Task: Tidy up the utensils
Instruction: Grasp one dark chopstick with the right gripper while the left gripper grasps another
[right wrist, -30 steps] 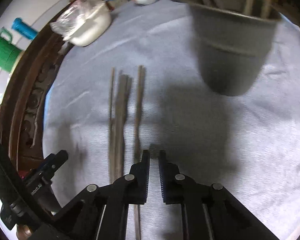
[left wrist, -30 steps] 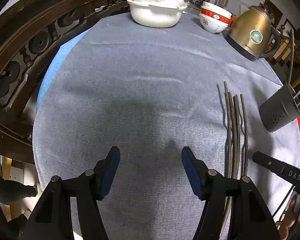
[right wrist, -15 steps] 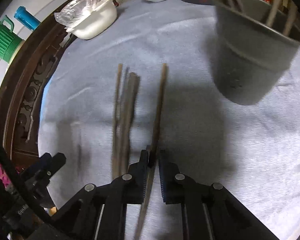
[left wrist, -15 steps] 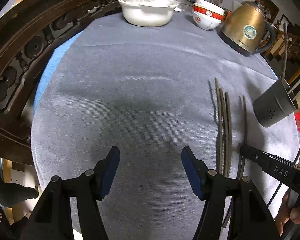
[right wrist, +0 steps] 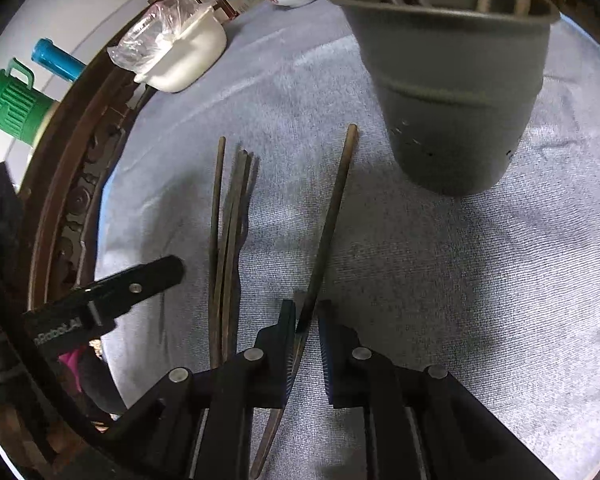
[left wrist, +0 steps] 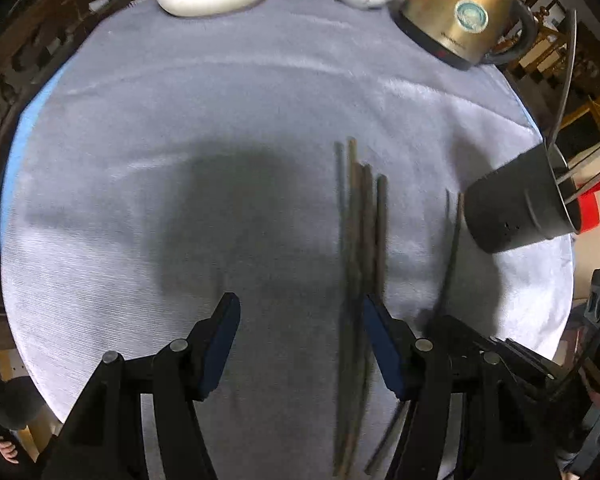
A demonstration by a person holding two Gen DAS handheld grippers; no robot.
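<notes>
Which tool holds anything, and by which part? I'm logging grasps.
The right tool grips one chopstick partway along, nearer its near end. The left tool holds nothing.

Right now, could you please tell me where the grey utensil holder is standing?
In the right wrist view, the grey utensil holder stands upright at the upper right on the grey tablecloth, right of the loose chopsticks.

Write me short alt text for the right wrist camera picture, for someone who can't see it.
The right gripper has a single dark chopstick between its fingers, angled toward a grey utensil holder that already contains utensils. A bundle of chopsticks lies on the grey tablecloth beside it.
</notes>
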